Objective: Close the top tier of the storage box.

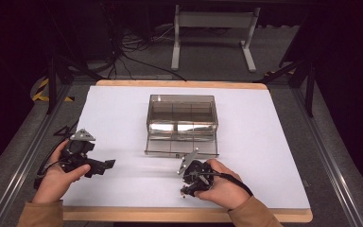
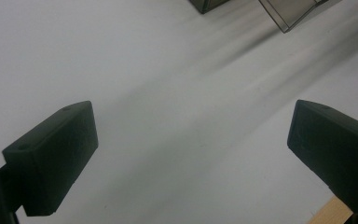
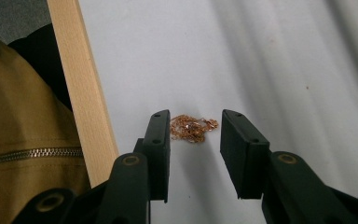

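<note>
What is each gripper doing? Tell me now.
Left gripper: open, holding nothing.
Right gripper: open, jaws either side of the gold chain, not gripping it.

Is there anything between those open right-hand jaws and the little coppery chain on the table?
Nothing visible. The chain lies bunched on the white table, just ahead of the right gripper, whose jaws stand open to either side of it.

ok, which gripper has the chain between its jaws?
The right gripper: its open jaws flank the small copper-coloured chain near the table's front edge. The left gripper has bare white table between its jaws.
</note>
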